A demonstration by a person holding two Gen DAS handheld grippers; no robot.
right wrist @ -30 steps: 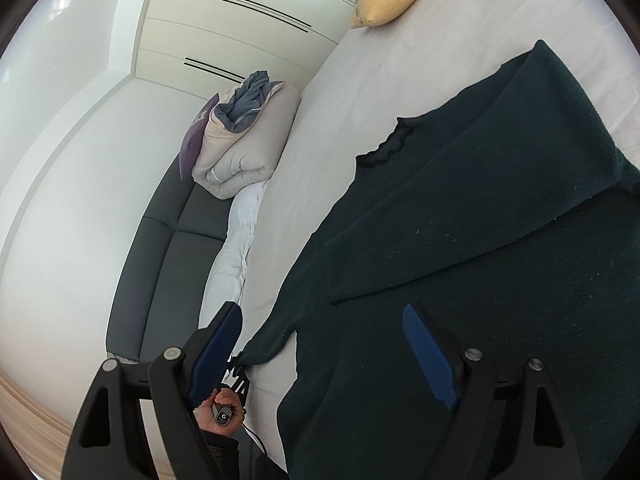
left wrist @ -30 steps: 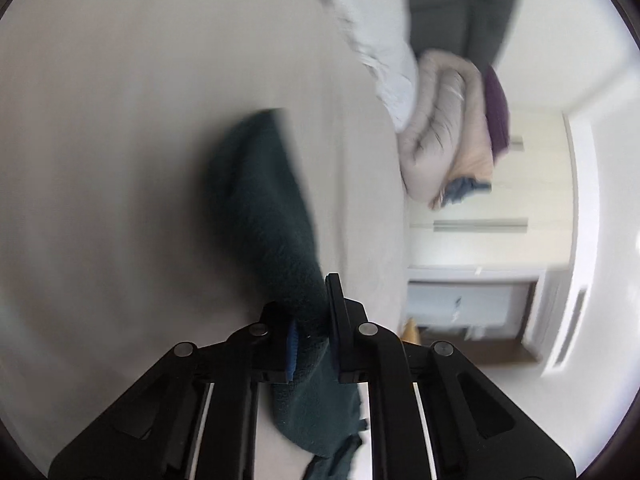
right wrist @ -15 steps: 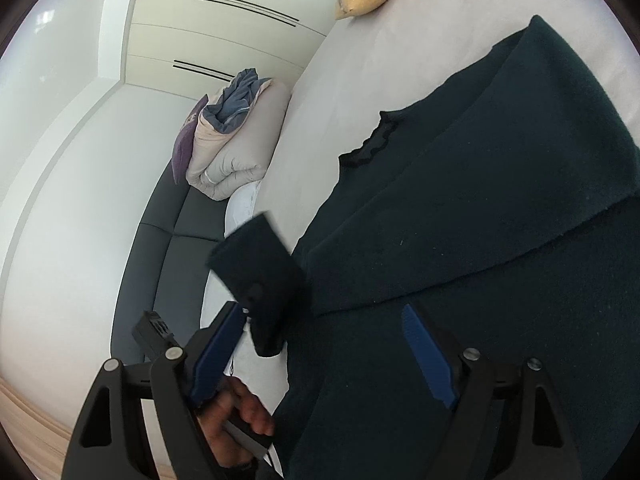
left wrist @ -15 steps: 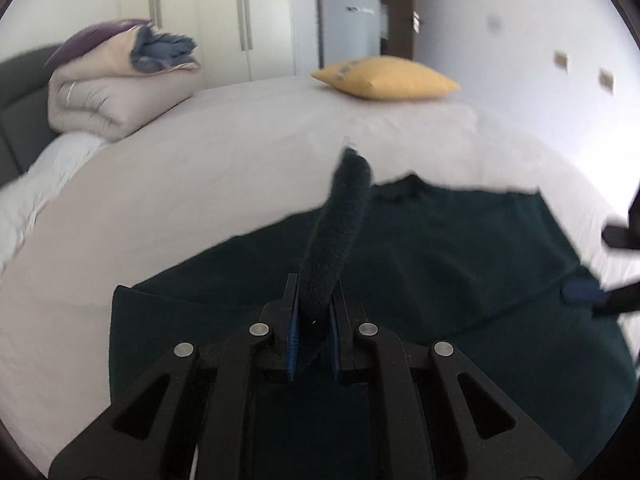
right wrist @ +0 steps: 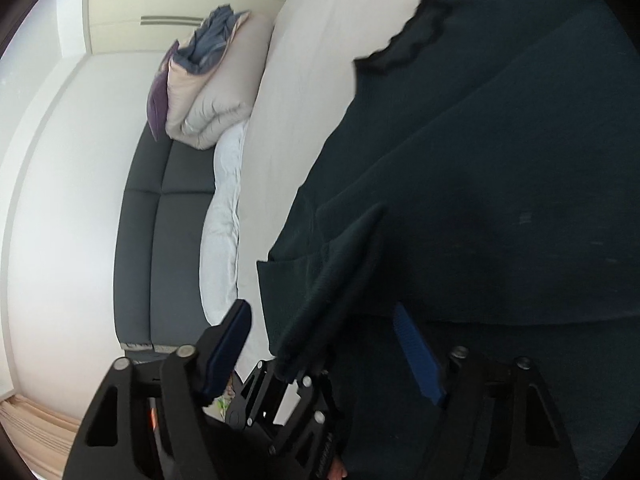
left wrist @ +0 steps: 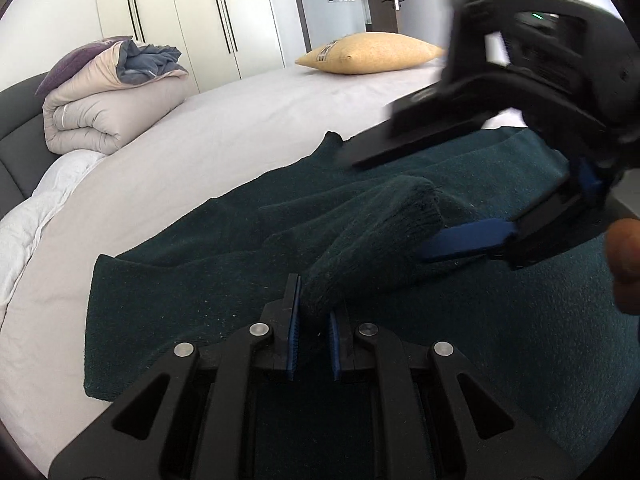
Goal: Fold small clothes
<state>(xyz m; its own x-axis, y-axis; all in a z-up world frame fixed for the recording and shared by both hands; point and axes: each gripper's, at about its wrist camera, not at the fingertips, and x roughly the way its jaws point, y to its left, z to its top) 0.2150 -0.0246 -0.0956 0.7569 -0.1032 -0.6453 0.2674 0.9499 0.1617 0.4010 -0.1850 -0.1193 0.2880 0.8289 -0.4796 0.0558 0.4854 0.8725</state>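
Note:
A dark green knit sweater (left wrist: 168, 280) lies spread on the bed, also in the right wrist view (right wrist: 500, 200). My left gripper (left wrist: 312, 320) is shut on the sweater's sleeve (left wrist: 376, 232), which it holds folded over the body. My right gripper (left wrist: 460, 200) is open and hovers just above the sleeve's cuff end. In the right wrist view my right gripper (right wrist: 324, 344) straddles the raised sleeve (right wrist: 332, 280) with the jaws wide apart, not touching it. The neckline (right wrist: 404, 44) lies at the far end.
A yellow pillow (left wrist: 368, 54) lies at the bed's far side. A folded beige duvet (left wrist: 104, 96) with blue clothes on top sits by the dark headboard (right wrist: 160, 220). White wardrobes (left wrist: 200, 12) stand behind. Pale sheet (left wrist: 224, 128) surrounds the sweater.
My left gripper has carried the sleeve across and lowered it onto the sweater body. My right gripper has moved in over the sleeve, still open.

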